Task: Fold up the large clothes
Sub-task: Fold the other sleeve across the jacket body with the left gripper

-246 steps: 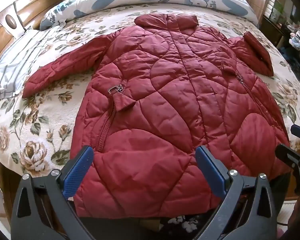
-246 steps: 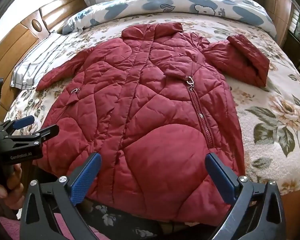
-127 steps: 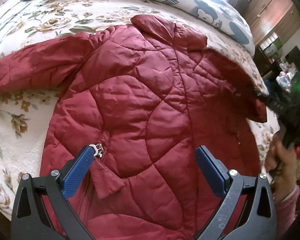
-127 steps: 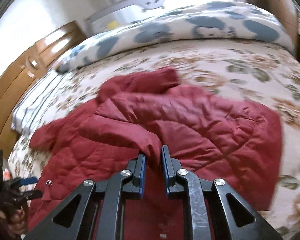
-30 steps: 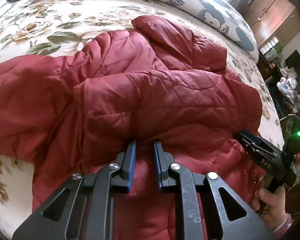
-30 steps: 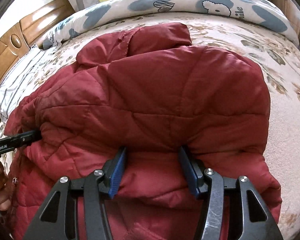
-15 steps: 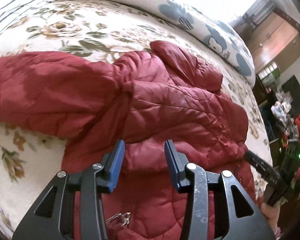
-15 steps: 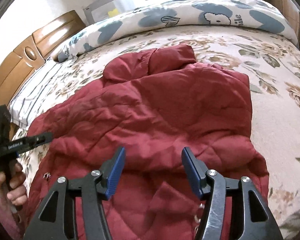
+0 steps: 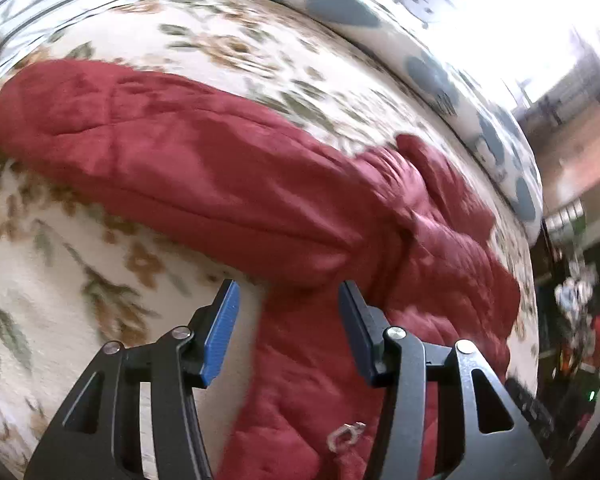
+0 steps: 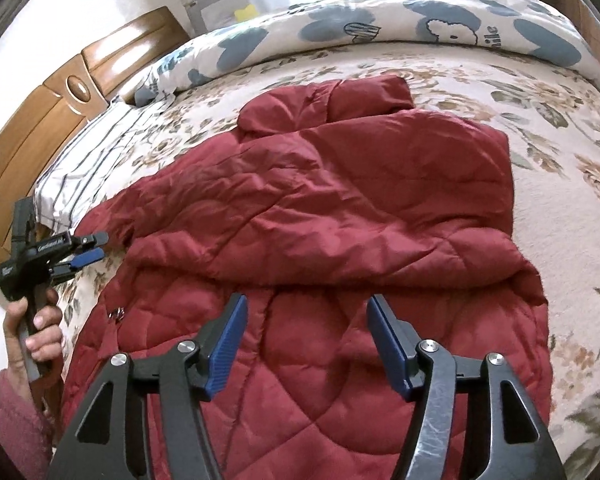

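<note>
A dark red quilted jacket (image 10: 340,216) lies on the floral bedspread (image 10: 560,184), its right side folded over the body. Its left sleeve (image 9: 172,168) stretches out flat to the left. My left gripper (image 9: 288,320) hovers over the spot where that sleeve meets the body; its jaws are opening and its pads touch no cloth. It also shows in the right wrist view as the left gripper (image 10: 88,250), held by a hand at the bed's left edge. My right gripper (image 10: 304,336) hangs above the folded edge, jaws opening, nothing between them.
A blue-and-white patterned duvet (image 10: 380,28) is rolled along the far side of the bed. A striped pillow (image 10: 80,160) and a wooden headboard (image 10: 60,92) are at the left. Dark furniture with clutter (image 9: 580,300) stands beyond the bed's right side.
Both grippers let go of the folded jacket side and opened. The left one swung left over the outstretched sleeve. The right one drew back and rose.
</note>
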